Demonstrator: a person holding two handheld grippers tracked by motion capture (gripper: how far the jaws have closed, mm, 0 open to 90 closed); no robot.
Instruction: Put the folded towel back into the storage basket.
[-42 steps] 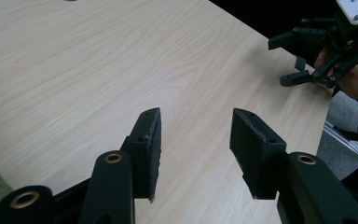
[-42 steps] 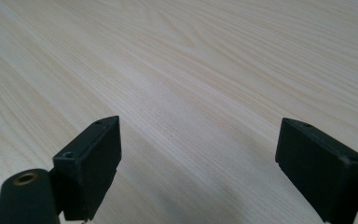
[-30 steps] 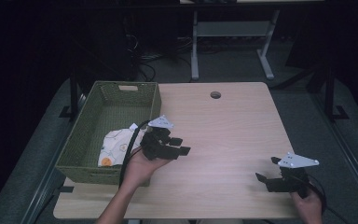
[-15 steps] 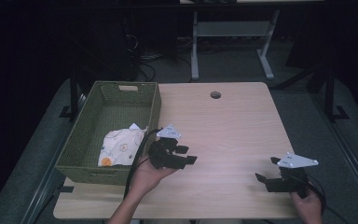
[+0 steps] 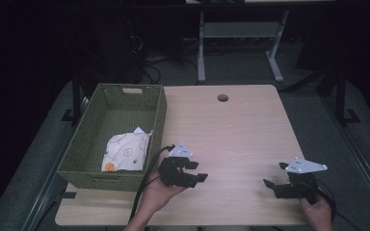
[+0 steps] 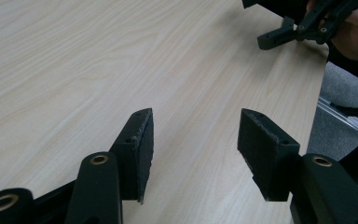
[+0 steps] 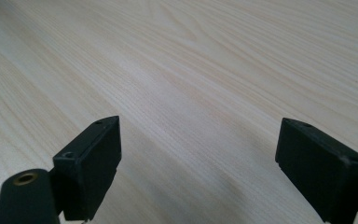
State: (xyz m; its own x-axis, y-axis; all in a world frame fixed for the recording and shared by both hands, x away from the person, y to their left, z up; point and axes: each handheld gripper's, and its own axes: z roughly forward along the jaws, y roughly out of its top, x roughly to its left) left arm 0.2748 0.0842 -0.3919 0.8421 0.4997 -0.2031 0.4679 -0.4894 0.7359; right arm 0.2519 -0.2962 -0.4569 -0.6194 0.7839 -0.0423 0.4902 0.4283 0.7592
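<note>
Woven basket (image 5: 89,139), patterned cloth (image 5: 124,151) inside

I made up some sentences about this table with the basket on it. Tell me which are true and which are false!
1. The patterned cloth lies inside the green basket. True.
2. The left gripper holds the cloth. False: its fingers are apart with nothing between them, over bare table.
3. The right gripper is open. True: nothing sits between its fingers.
4. The basket stands at the table's right side. False: it stands at the left.
5. A red ball lies on the table. False: no ball is there, just a small round hole near the far edge.
</note>
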